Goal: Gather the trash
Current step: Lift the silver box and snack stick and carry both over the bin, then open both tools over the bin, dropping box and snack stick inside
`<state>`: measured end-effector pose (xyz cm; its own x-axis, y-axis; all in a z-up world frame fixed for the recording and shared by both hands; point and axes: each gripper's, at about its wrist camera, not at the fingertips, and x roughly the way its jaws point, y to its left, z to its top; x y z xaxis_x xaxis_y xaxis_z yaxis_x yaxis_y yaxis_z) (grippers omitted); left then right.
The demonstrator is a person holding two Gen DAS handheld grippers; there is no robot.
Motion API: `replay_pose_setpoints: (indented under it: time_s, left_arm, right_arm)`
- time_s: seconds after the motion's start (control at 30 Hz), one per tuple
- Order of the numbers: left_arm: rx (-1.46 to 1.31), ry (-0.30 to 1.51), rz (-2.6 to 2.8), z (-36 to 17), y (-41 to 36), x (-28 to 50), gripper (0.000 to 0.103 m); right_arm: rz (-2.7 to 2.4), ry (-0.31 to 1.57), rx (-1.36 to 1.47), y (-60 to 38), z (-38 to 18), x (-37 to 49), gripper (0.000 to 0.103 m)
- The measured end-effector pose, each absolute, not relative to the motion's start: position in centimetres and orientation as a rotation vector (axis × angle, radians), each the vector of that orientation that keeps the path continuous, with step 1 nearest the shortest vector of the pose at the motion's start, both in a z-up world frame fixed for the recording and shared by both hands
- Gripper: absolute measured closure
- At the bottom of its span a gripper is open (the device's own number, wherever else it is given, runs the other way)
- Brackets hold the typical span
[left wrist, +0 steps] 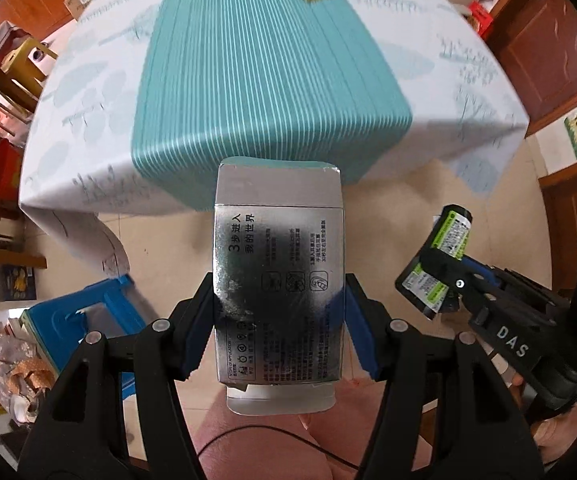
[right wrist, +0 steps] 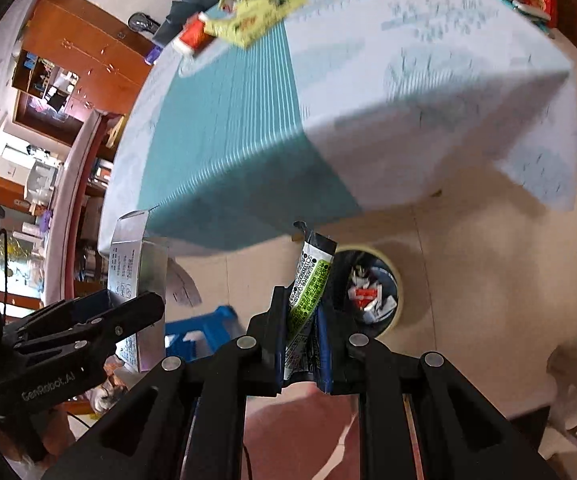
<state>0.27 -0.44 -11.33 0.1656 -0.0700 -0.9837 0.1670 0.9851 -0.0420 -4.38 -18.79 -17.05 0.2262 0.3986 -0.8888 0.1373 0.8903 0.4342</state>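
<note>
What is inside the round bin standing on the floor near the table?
The bin holds crumpled white and red wrappers against a dark liner. The right gripper and its black-green packet cover its left part, so anything there is hidden.

On the silver box [left wrist: 279, 280] I read Chinese print running sideways: "3步进入我的世界", with three small square pictograms beneath it and the English line "SCOPE OF APPLICATION" near its lower left edge; the finer print there is too small for me. At about three o'clock, white letters "DAS" stand on the right gripper [left wrist: 454, 284]. In the right wrist view, "GenRobot.AI" is printed on the left gripper [right wrist: 128, 312] at eight o'clock. The green-and-black sachet [right wrist: 308, 292] carries dense print I cannot read.
</note>
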Motion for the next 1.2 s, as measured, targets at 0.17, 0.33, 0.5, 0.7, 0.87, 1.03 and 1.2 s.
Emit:
replay_pose_setpoints:
  time_s: [0.17, 0.33, 0.5, 0.7, 0.87, 1.03, 1.2]
  left_arm:
    - [0.129, 1.41, -0.204, -15.0, -1.1, -1.3, 0.046]
    - [0.145, 1.416, -0.231, -20.8, -1.5, -2.1, 0.046]
    - [0.131, 1.416, -0.239, -27.6, -1.6, -1.9, 0.046]
    - [0.124, 1.425, -0.269, -35.4, -2.0, -1.3, 0.046]
    - [0.143, 1.419, -0.309, -40.2, -2.6, -1.2, 0.046]
    - [0.146, 1.43, -0.343, -44.0, -2.9, -0.1, 0.046]
    - [0.127, 1.434, -0.358, -46.1, -2.8, 0.8, 0.044]
  right_arm:
    - [0.171, 1.354, 0.462, -18.2, -20.8, -6.1, 0.09]
    - [0.122, 1.353, 0.448, -18.0, -26.5, -7.4, 0.09]
    - [0.085, 1.365, 0.468, -18.0, -32.8, -8.6, 0.09]
    - [0.08, 1.347, 0.505, -18.3, -39.8, -9.8, 0.09]
    - [0.065, 1.341, 0.512, -18.1, -44.7, -10.1, 0.09]
    - [0.043, 1.335, 0.518, -17.9, -47.7, -10.1, 0.09]
    - [0.028, 1.328, 0.525, -18.2, -49.7, -9.9, 0.09]
